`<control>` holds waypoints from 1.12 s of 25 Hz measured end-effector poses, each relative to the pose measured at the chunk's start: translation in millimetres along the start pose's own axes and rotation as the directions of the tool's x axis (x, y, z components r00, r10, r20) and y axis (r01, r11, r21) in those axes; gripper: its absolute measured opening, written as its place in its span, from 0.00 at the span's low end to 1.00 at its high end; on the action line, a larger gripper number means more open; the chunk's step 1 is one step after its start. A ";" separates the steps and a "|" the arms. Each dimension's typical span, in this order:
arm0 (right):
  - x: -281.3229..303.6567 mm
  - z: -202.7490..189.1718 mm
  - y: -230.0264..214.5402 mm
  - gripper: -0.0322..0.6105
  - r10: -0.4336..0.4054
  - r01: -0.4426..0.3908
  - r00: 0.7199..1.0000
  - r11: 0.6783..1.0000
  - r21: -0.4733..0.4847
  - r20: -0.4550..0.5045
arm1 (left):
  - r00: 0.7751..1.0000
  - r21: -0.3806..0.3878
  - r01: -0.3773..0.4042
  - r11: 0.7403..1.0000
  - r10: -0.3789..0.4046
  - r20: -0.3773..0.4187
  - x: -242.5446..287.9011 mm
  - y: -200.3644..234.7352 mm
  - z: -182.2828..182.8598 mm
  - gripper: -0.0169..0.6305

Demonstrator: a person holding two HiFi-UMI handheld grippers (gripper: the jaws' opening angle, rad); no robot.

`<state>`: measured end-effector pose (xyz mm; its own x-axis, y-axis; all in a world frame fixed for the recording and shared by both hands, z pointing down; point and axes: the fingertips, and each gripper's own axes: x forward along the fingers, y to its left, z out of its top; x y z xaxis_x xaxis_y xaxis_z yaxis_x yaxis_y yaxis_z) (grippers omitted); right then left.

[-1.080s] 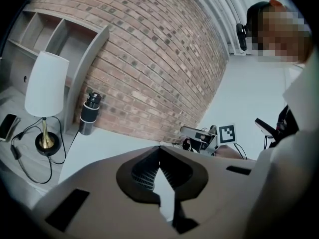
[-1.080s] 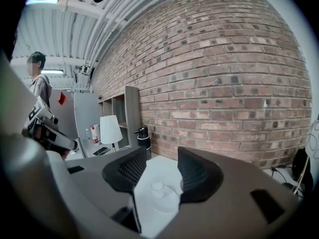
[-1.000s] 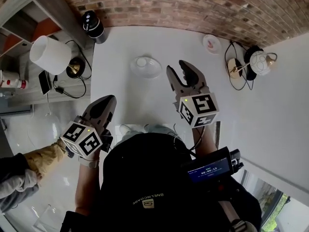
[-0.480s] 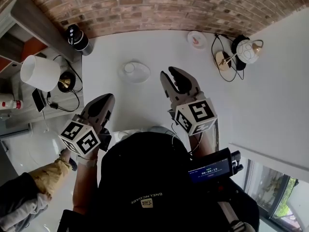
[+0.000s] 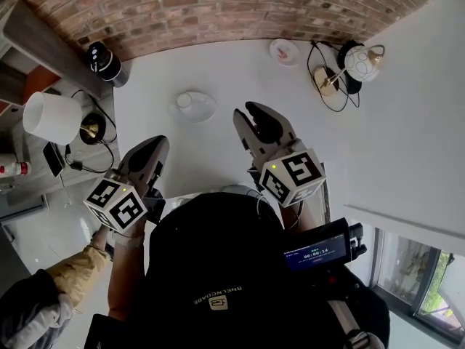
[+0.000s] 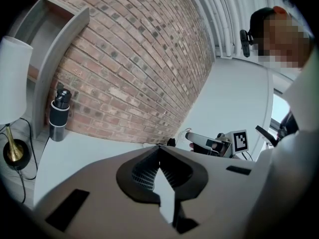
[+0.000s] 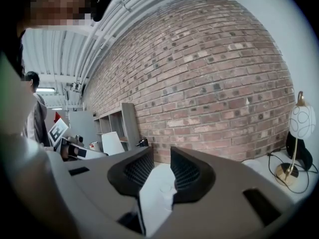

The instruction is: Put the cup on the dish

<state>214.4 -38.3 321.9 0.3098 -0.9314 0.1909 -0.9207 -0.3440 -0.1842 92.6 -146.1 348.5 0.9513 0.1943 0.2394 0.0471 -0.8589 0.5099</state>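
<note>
Cup (image 5: 184, 101) on white table (image 5: 218, 71) against brick (image 5: 218, 13); left tongs (image 5: 155, 144) clenched, right tongs (image 5: 249, 113) closing, empty.

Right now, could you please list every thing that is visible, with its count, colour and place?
table: one, white, against the brick wall.
brick wall: one, red-brown, behind the table.
dish: one, white, mid-table, ahead of the grippers.
cup: one, white, seems to sit on the dish.
small plate: one, white with pink, by the wall.
globe lamp: one, white and brass, far right.
shade lamp: one, white shade, brass foot, left of the table.
black cylinder: one, table's far left corner.
left gripper: one, grey, jaws shut, empty.
right gripper: one, grey, jaws have just been closing, narrow gap, nothing between.
</note>
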 end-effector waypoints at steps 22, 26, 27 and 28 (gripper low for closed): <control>-10.8 -10.0 -4.1 0.18 -0.005 0.004 1.000 0.998 0.066 0.012 | 1.000 -0.016 -0.006 1.000 0.006 -0.007 -0.1 -3.6 -6.6 0.04; -8.5 -13.0 -4.4 0.18 0.002 -0.002 1.000 0.997 0.076 0.007 | 1.000 -0.020 -0.014 1.000 0.014 -0.007 -1.7 -1.9 -6.9 0.04; -8.0 -13.6 -5.0 0.18 0.003 -0.004 1.000 0.997 0.078 0.004 | 1.000 -0.021 -0.016 1.000 0.016 -0.007 -1.6 -1.6 -6.9 0.04; -7.7 -14.1 -5.9 0.18 0.004 -0.004 1.000 0.997 0.078 0.002 | 1.000 -0.021 -0.017 1.000 0.016 -0.008 -1.2 -1.6 -7.0 0.04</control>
<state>214.1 -27.4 335.1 0.3063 -0.9332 0.1879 -0.9008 -0.3480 -0.2598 89.3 -141.7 353.2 0.9496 0.1837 0.2540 0.0248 -0.8518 0.5233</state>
